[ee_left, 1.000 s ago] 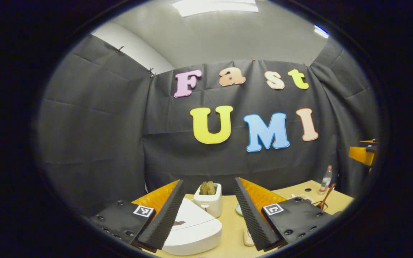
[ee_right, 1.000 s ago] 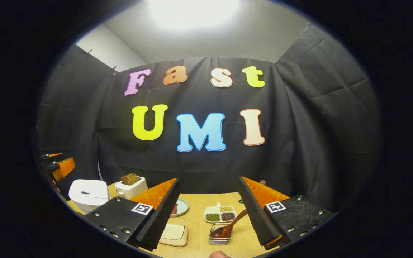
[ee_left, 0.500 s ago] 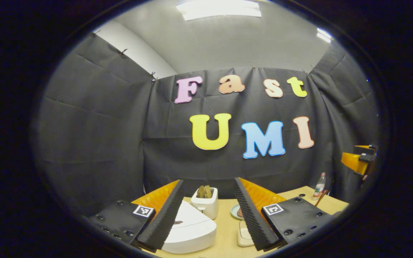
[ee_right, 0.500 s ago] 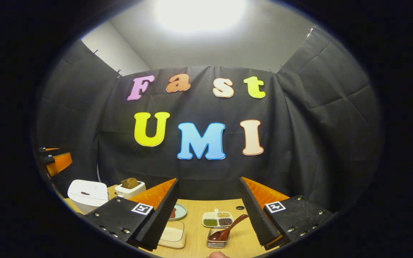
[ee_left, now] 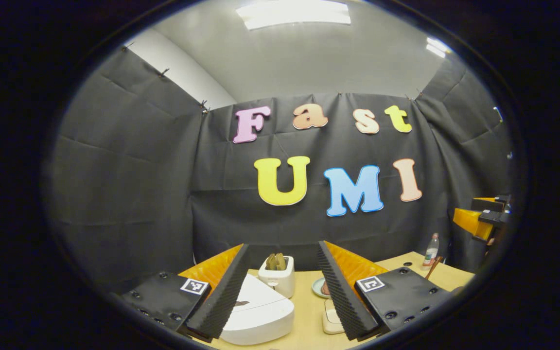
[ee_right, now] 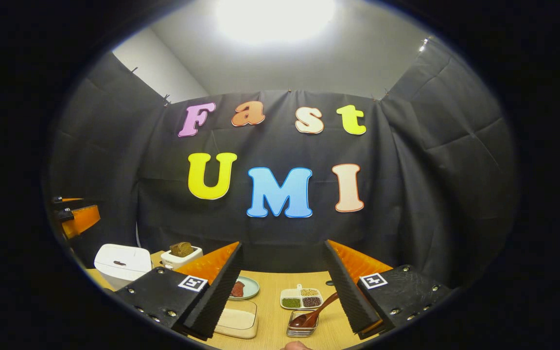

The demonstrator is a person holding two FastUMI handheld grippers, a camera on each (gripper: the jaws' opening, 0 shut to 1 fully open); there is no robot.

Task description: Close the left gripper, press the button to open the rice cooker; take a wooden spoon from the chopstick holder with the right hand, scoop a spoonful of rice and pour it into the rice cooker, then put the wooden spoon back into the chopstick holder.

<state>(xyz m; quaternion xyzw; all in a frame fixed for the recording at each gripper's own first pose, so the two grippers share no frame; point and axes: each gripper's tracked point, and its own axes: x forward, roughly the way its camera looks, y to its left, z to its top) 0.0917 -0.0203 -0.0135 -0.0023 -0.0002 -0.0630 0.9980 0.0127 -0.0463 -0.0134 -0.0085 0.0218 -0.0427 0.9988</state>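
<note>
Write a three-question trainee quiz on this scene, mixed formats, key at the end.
1. True or false: the rice cooker lid is shut.
2. The wooden spoon rests in: A) the wire holder B) the toaster C) the plate
3. Fill in: the left gripper and right gripper both stand ____.

Key: 1 true; 2 A; 3 open

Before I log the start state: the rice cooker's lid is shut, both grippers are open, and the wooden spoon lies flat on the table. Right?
Not quite. In the right gripper view the wooden spoon stands tilted in the chopstick holder, not on the table. The rice cooker is shut; the left gripper and right gripper are open.
</note>
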